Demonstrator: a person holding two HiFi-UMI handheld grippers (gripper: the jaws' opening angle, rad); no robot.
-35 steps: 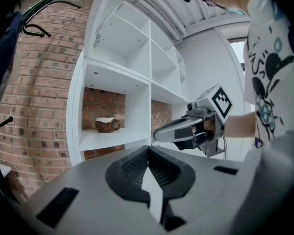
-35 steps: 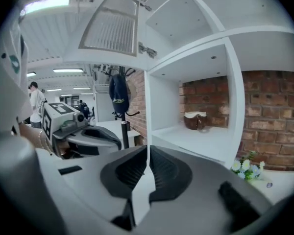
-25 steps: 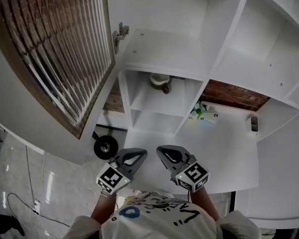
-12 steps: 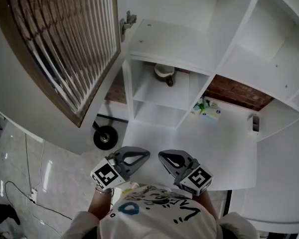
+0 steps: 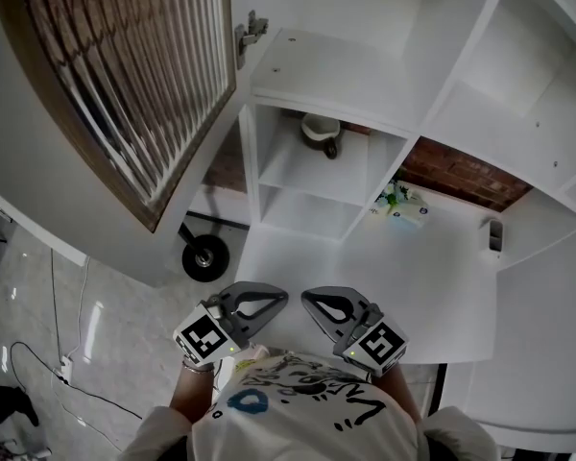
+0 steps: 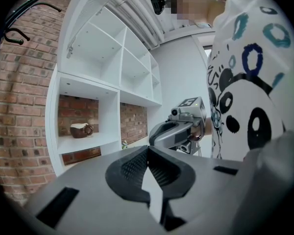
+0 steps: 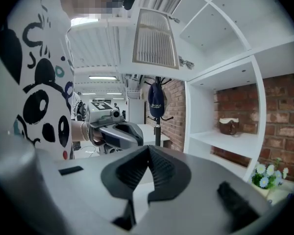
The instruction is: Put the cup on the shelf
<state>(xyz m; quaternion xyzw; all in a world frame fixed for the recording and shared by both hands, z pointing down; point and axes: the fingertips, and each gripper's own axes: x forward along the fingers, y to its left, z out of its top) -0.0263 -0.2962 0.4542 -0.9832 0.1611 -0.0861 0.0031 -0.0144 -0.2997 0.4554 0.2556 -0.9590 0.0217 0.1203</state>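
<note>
A brown cup with a white rim stands upright on a shelf of the white unit, handle toward the front. The same cup shows in the left gripper view and the cup in the right gripper view. Both grippers hang close to my chest, far below the cup. My left gripper is shut with nothing in it. My right gripper is shut and empty too. Their tips point toward each other, a small gap apart.
A white counter spreads in front of me. A small plant and a box sit at its back, a dark small object at the right. An open slatted cabinet door hangs at the left. A black wheel lies on the floor.
Both grippers have drawn back slightly toward my body and lower in view. The head view has shifted, the shelf unit sits a little farther off. The cup has stayed on its shelf.
</note>
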